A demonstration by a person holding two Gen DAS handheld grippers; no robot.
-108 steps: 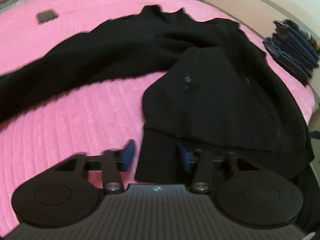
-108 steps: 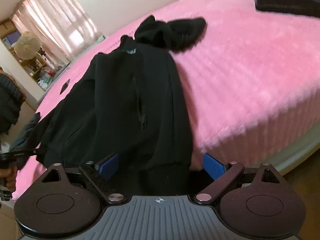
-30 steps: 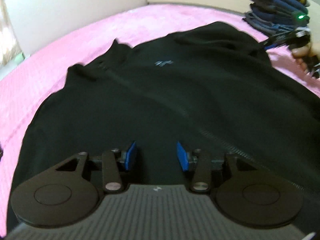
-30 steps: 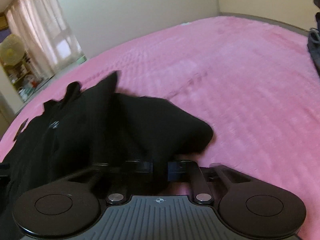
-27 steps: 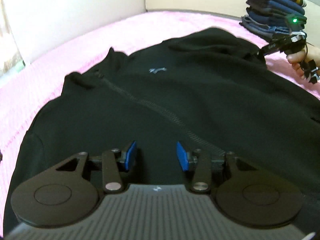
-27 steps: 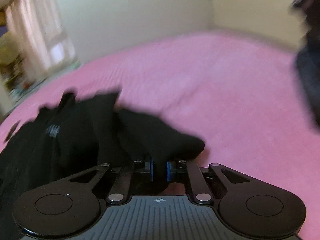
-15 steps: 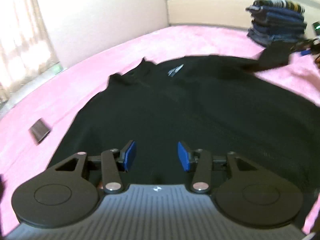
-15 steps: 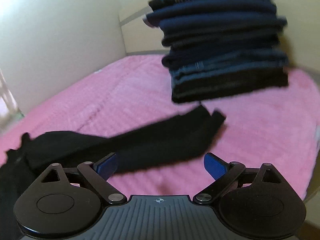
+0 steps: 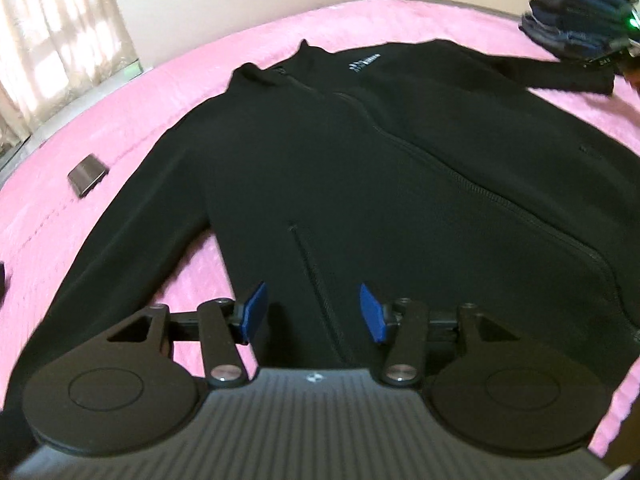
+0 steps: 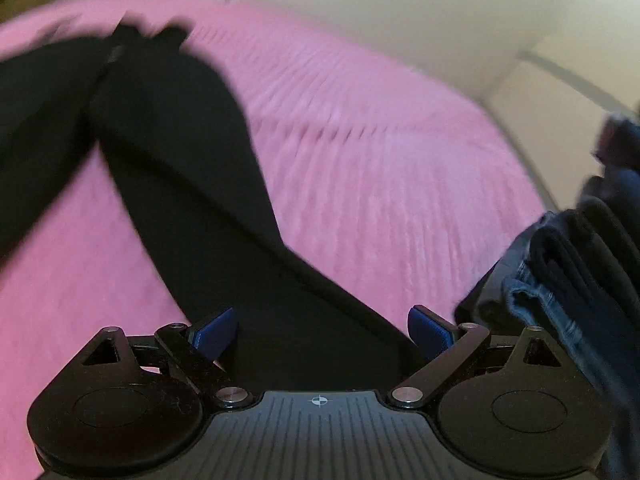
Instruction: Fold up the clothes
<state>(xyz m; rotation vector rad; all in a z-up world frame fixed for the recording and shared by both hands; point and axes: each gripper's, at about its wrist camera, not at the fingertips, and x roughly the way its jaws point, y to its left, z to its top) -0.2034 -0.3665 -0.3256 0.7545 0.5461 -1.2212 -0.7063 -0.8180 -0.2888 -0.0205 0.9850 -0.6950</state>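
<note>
A black zip-up jacket (image 9: 400, 140) lies front up, spread flat on the pink bed cover (image 9: 400, 12). Its left sleeve (image 9: 132, 224) runs down beside the body. Its right sleeve (image 9: 560, 74) stretches out toward the clothes stack. My left gripper (image 9: 314, 312) hovers over the lower hem near a pocket zip. Its jaws are opening and the blue pads press on nothing. In the right wrist view, my right gripper (image 10: 320, 330) stands wide open above the outstretched sleeve (image 10: 192, 168). The sleeve's end passes under the gap, untouched by the pads.
A stack of folded dark clothes (image 9: 572, 4) sits at the bed's far right corner, close beside the right gripper (image 10: 592, 272). A small dark flat object (image 9: 88, 174) lies on the cover left of the jacket. A curtained window (image 9: 60, 40) is at the left.
The right gripper let go of the sleeve cuff and opened wide; the sleeve now lies stretched toward the stack. The left gripper drew back to the hem with wider jaws.
</note>
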